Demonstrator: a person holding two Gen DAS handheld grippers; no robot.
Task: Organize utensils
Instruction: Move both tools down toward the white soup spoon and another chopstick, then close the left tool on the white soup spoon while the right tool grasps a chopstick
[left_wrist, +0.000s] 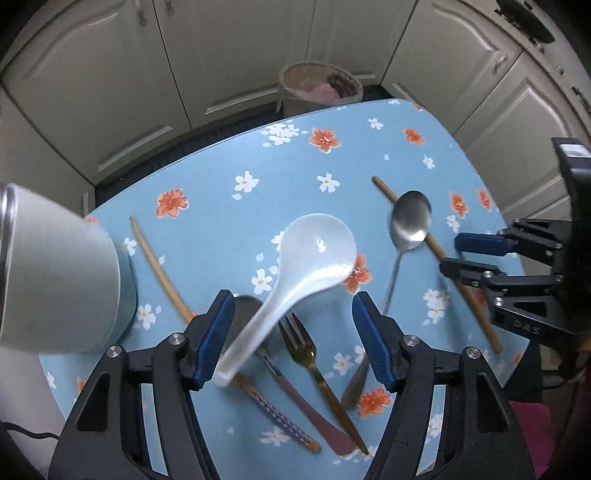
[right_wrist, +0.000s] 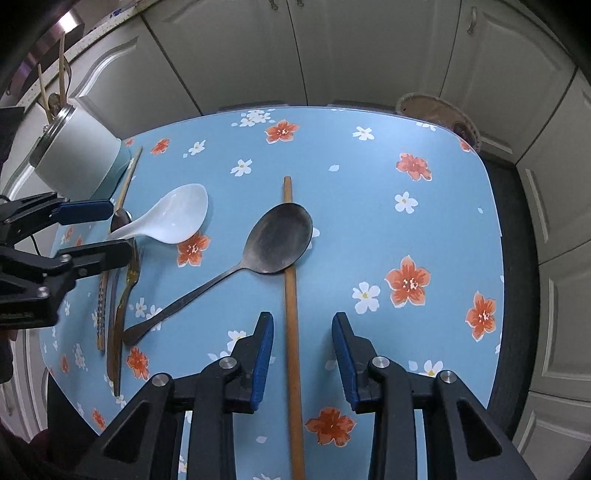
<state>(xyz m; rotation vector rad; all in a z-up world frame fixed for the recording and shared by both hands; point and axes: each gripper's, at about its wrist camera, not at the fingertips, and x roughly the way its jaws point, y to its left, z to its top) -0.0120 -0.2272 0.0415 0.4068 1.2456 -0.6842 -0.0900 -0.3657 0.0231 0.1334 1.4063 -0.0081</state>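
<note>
Below, the left gripper (left_wrist: 291, 336) stands wide around the white ceramic soup spoon's (left_wrist: 295, 273) handle without pressing; the right gripper (right_wrist: 303, 354) straddles the wooden chopstick (right_wrist: 291, 332) near the flowered blue table's (right_wrist: 424, 221) edge, pads apart.

Tablecloth (right_wrist: 369, 177) is light blue with orange and white flowers, white ladle (left_wrist: 314, 254), grey metal spoon (right_wrist: 277, 243), gold fork (left_wrist: 306, 350), brown chopstick (right_wrist: 291, 332).

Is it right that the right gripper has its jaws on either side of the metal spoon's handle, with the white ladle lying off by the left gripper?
Not quite. In the right wrist view the right gripper straddles the wooden chopstick, not the metal spoon, whose bowl lies across that chopstick. The pads are not touching it. The white ladle does lie by the left gripper.
</note>
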